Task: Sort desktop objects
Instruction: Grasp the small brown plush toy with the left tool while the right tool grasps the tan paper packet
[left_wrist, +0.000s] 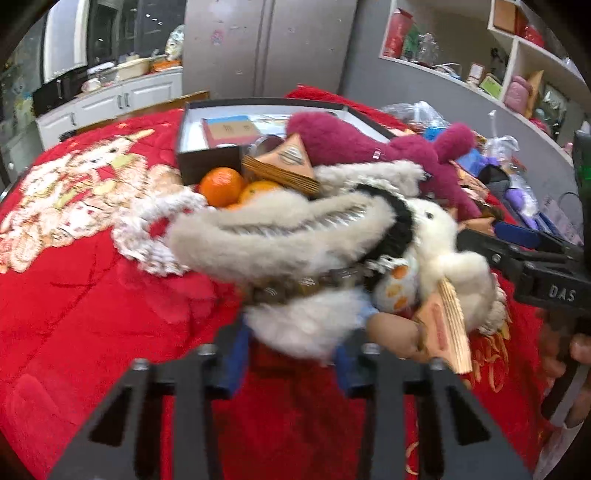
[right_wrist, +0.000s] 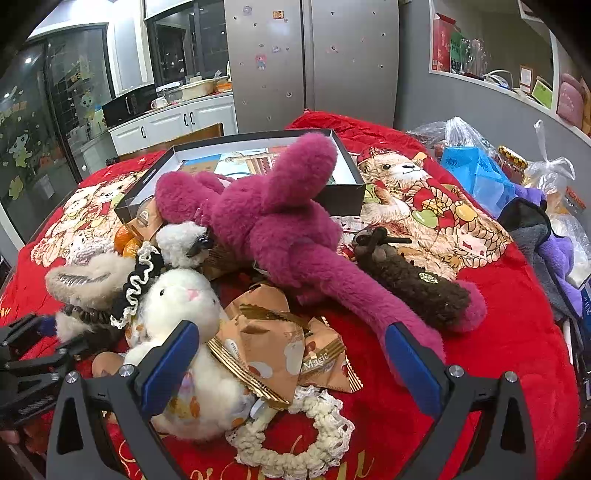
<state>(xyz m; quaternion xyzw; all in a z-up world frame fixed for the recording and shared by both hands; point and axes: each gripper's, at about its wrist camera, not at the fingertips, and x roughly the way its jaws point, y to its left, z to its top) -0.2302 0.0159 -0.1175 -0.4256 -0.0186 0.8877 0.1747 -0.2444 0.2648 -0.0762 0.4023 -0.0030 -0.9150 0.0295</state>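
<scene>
A white plush rabbit (right_wrist: 177, 306) with long grey ears lies in a heap on the red blanket (right_wrist: 498, 350). In the left wrist view my left gripper (left_wrist: 291, 360) is shut on a fluffy white part of the rabbit (left_wrist: 295, 325), its blue pads pressing both sides. My right gripper (right_wrist: 291, 369) stands open over tan snack packets (right_wrist: 266, 332), its left pad against the rabbit's body. A magenta plush (right_wrist: 266, 221) sprawls behind the packets. Two oranges (left_wrist: 221, 184) and a triangular packet (left_wrist: 288, 162) lie by the black box (left_wrist: 207, 162).
A brown plush (right_wrist: 413, 288) lies right of the magenta one. A white crocheted ring (right_wrist: 295, 443) sits near my right gripper. Plastic bags and a blue bag (right_wrist: 476, 173) crowd the right edge with purple cloth (right_wrist: 557, 251). The open black box (right_wrist: 343, 195) holds flat items.
</scene>
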